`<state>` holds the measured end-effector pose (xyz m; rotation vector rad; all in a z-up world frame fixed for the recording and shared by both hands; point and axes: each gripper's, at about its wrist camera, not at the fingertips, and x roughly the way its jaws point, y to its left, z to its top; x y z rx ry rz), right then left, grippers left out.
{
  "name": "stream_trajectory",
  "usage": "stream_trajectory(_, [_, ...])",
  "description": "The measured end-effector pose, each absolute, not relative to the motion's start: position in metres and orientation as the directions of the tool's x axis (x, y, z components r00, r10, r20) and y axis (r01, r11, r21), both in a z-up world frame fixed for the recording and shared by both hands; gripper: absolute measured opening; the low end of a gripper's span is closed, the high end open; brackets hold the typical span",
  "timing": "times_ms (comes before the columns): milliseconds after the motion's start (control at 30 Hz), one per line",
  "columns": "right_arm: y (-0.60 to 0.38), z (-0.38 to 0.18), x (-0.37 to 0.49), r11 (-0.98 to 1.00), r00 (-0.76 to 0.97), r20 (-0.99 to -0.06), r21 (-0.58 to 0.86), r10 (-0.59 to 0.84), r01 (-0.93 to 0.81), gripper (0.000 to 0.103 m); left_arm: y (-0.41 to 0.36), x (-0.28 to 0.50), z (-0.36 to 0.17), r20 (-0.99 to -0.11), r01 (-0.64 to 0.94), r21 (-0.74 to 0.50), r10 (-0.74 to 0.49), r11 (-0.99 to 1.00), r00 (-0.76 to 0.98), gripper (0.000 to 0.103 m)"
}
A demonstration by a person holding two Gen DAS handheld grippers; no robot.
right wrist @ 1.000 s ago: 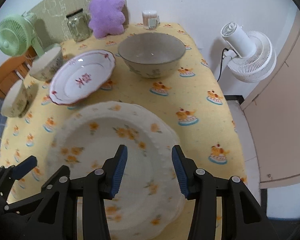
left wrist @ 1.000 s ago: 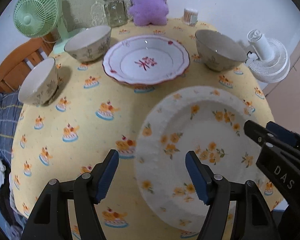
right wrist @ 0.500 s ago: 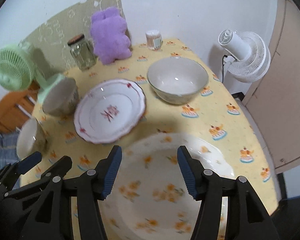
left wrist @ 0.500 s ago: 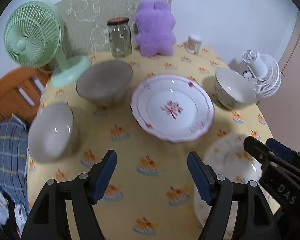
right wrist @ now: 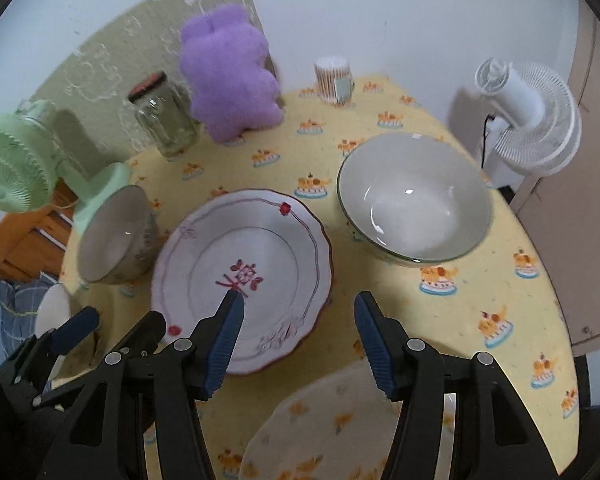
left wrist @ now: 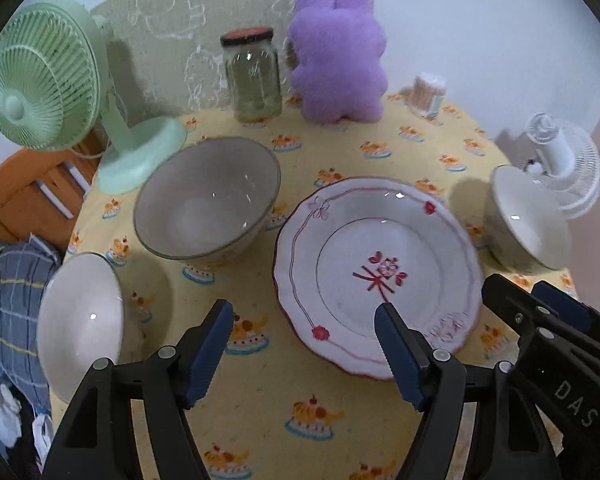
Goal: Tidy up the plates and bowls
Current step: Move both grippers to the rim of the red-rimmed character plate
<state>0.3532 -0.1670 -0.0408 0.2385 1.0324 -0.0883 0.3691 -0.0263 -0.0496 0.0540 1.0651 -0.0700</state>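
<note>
A white plate with red trim lies mid-table, also seen as the red-trimmed plate. A grey bowl stands to its left, a white bowl at the near left edge, and a third bowl on the right, shown large. A floral plate lies at the near edge under my right gripper. My left gripper hangs open over the red-trimmed plate's near left rim. Over that plate's near right rim my right gripper is open. Neither holds anything.
Along the back stand a green fan, a glass jar, a purple plush and a cotton swab tub. A white fan sits off the right edge. A wooden chair is on the left.
Both grippers have drawn back from the floral plate, which stays flat on the table and has left the left wrist view. The right jaws have widened.
</note>
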Motion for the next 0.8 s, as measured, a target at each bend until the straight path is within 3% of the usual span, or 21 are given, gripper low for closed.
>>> stream_trajectory(167, [-0.174, -0.071, 0.376, 0.971, 0.464, -0.885, 0.144, 0.041, 0.189, 0.06, -0.031, 0.386, -0.076, -0.894, 0.034, 0.022, 0.005, 0.999, 0.449, 0.072])
stream_trajectory(333, [-0.175, -0.093, 0.393, 0.978, 0.412, -0.91, 0.123, 0.043, 0.171, 0.043, -0.03, 0.396, -0.094, -0.906, -0.016, 0.006, 0.012, 1.0, 0.424, 0.07])
stream_trajectory(433, [-0.173, -0.102, 0.399, 0.98, 0.388, -0.92, 0.132, 0.064, 0.15, 0.035, -0.03, 0.399, -0.098, -0.91, -0.026, -0.009, 0.003, 1.0, 0.415, 0.063])
stream_trajectory(467, [-0.172, -0.105, 0.399, 0.98, 0.38, -0.922, 0.133, 0.068, 0.147, 0.035, -0.031, 0.4, -0.101, -0.914, -0.017, -0.01, -0.002, 1.0, 0.407, 0.059])
stream_trajectory(800, [-0.164, -0.102, 0.398, 0.985, 0.358, -0.931, 0.116, 0.063, 0.129, 0.035, -0.03, 0.392, -0.094, -0.915, 0.017, -0.01, -0.016, 1.0, 0.402, 0.055])
